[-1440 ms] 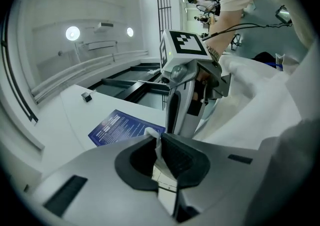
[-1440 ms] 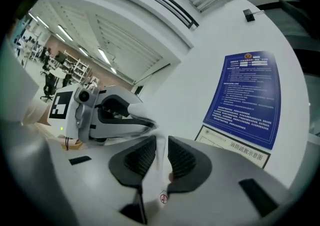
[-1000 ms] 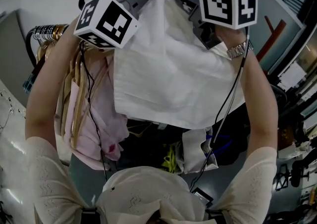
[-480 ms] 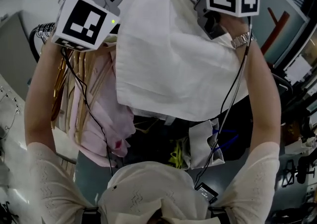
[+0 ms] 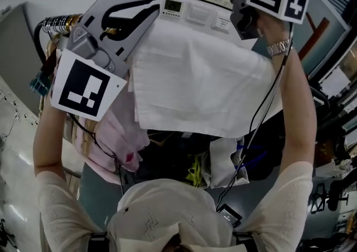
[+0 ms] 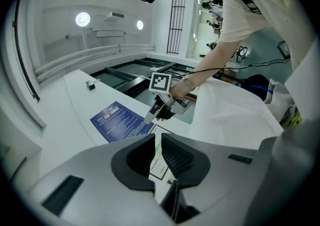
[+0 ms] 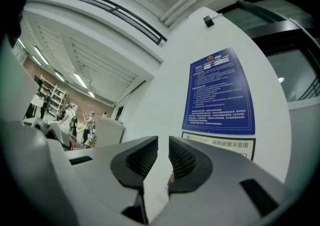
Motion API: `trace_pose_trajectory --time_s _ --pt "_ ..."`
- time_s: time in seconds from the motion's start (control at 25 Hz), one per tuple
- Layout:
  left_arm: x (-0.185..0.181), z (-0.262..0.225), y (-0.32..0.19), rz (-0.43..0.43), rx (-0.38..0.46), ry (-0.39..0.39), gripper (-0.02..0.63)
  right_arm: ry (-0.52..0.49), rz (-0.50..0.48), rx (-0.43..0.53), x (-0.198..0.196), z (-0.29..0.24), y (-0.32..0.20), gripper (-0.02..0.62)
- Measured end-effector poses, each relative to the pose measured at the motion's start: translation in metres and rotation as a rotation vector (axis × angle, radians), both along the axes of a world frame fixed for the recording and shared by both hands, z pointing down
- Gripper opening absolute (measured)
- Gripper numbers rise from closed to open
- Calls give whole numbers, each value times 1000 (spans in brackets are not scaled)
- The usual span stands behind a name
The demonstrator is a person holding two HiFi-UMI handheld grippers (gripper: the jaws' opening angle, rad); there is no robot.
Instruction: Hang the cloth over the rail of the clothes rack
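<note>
Change since prior frame: left claw sits lower and further left in the head view, and the white cloth is drawn out wider and flatter.

Left claw: jaws nearly together, clamped on the cloth's upper left corner.

Right claw: jaws pinched on a fold of the same cloth, raised at upper right.

Cloth: held aloft between both claws, hanging towards the person, to the right of the hanger hooks and the rail. Its left edge overlaps a pink garment.

Behind: white wall with a blue notice.
</note>
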State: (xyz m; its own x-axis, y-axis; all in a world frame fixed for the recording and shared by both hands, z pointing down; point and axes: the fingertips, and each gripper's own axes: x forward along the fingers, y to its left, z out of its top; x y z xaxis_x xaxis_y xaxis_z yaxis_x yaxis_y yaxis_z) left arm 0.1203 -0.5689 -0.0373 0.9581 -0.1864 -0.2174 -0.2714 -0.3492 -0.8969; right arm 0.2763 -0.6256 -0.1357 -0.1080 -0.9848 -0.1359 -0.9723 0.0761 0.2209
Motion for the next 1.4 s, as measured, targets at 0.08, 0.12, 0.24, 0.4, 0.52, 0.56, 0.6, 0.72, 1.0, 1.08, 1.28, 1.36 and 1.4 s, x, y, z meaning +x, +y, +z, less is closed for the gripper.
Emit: trace_pose_trajectory --time_s 0.08,0.12,0.24,0.4,0.52,0.56,0.6,0.72,1.0,1.08,1.28,1.36,1.4 --pt "-8 7 2 -6 -68 26 25 -21 -39 50 -11 -14 19 57" --pt "-13 9 2 -5 -121 49 25 -22 -66 67 -21 -20 32 57" --pt "-25 20 8 8 -345 139 60 -83 -127 79 -50 -11 79 57" --pt "-35 53 14 -101 -559 270 127 -36 -167 119 -73 51 163 61" --pt "-38 86 6 -114 -832 301 132 -9 -125 141 -61 106 210 85" --pt "-38 95 2 -101 -911 300 132 -3 -51 154 -47 122 223 91" --pt "-40 102 -2 -90 -972 312 132 14 47 161 -30 138 238 95" --pt "-44 109 -12 -108 -1022 357 132 28 306 155 13 179 283 97" --pt "-21 112 -19 -89 -1030 315 132 -172 381 139 71 213 333 97" --pt "-25 115 -19 -108 -1029 343 132 -190 333 119 74 213 323 97" --pt "-32 114 -16 -126 -1042 340 48 -164 324 110 85 203 302 97" --pt "-33 111 -17 -100 -1067 327 21 -154 321 117 90 198 299 97" --pt "-34 108 -18 -90 -1070 322 20 -149 299 117 88 197 297 97"
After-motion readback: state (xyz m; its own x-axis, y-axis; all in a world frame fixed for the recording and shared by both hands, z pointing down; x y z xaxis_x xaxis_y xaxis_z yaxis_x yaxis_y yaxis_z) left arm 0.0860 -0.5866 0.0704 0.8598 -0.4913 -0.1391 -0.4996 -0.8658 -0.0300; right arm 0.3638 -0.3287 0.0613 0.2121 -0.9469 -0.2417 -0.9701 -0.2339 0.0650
